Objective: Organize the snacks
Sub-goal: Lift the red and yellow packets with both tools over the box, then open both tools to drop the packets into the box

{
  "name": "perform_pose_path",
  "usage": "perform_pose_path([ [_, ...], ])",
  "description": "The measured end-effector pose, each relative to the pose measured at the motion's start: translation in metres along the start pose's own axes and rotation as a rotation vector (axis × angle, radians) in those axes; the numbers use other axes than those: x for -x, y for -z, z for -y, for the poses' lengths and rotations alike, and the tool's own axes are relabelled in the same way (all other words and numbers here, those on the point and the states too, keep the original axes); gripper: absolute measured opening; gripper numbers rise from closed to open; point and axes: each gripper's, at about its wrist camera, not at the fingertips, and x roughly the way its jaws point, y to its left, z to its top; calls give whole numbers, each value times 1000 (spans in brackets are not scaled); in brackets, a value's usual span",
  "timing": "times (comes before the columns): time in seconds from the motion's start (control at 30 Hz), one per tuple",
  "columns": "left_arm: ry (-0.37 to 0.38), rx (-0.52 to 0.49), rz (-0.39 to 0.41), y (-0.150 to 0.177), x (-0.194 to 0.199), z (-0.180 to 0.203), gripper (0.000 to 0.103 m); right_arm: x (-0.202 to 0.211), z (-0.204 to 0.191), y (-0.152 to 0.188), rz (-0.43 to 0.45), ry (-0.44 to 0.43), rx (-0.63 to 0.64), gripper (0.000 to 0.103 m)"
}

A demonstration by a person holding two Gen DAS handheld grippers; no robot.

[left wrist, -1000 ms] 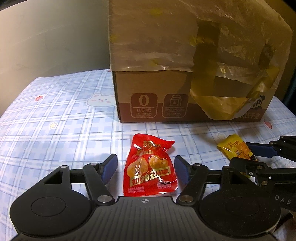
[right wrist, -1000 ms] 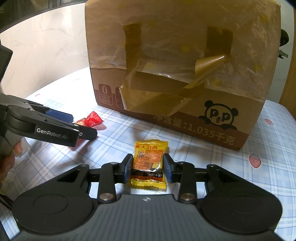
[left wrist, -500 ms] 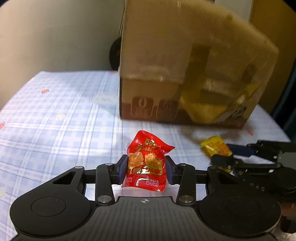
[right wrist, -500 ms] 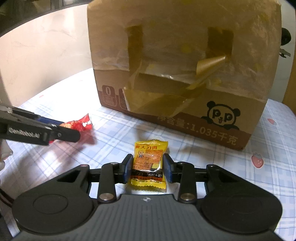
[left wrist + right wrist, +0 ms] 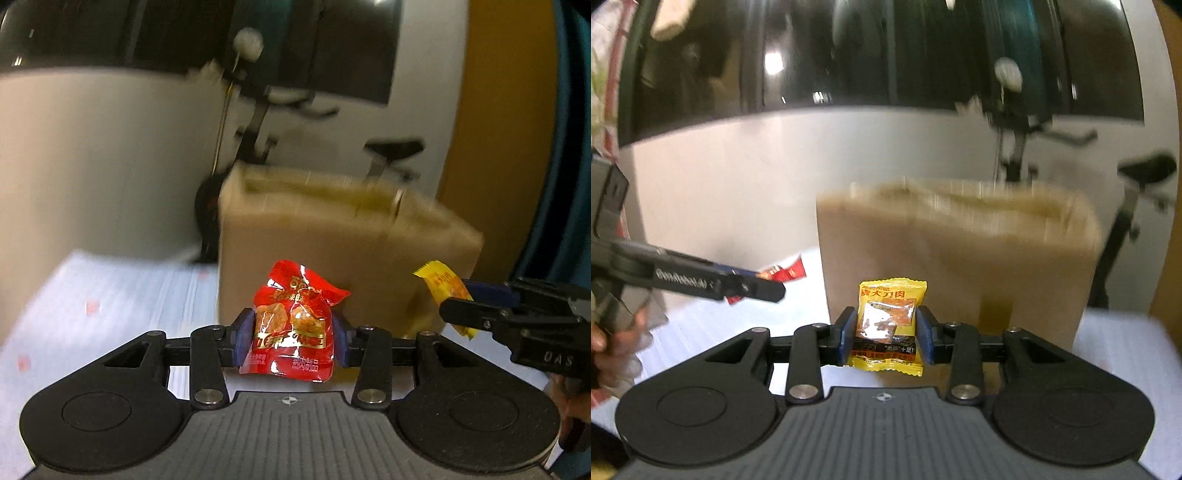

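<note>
- Left wrist view: the left gripper (image 5: 291,338) is clamped on a red packet (image 5: 293,328), its blue pads (image 5: 244,338) pressing both sides. The packet stands upright between the fingers, crumpled at the top, clear of the table (image 5: 92,295).
- Behind the packet sits a brown box (image 5: 314,236), blurred, its open top facing up. The packet is below the rim, in front of the near wall.
- At the right edge of this view the right gripper (image 5: 456,301) comes in side-on, with a yellow packet (image 5: 441,282) sticking out from its tips.
- Right wrist view: the right gripper (image 5: 885,334) is closed tight on the yellow packet (image 5: 888,325), which stands upright between the blue pads (image 5: 922,336), also off the table (image 5: 1123,332).
- The box (image 5: 960,258) fills the middle ground here too, blurred; the yellow packet is in front of its near wall and below its rim.
- To the left, the left gripper (image 5: 764,282) shows side-on, with the red packet (image 5: 783,275) poking past its tips. A hand (image 5: 617,339) grips its handle at the frame edge.
- Both packets are held at about the same level, well apart, one toward each side of the box.
- Beyond the box I see a pale wall (image 5: 738,177) and a dark window (image 5: 849,51).
</note>
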Motion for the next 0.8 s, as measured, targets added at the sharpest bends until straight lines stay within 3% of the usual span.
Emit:
perform_pose_path([
  [0.1, 20, -49, 78, -34, 1, 9, 48, -5, 7, -34, 49, 5, 22, 37],
  [0.23, 26, -87, 125, -74, -20, 20, 49, -27, 26, -65, 47, 54, 52, 37],
  [0.57, -32, -93, 23, -112, -116, 33, 55, -101, 79, -85, -149, 203, -77, 37],
  [0.7, -52, -100, -19, -107, -120, 22, 56, -105, 88, -83, -184, 240, -95, 40],
  [0.8, -70, -118, -47, -105, -123, 20, 67, -100, 91, -82, -199, 250, -114, 42],
])
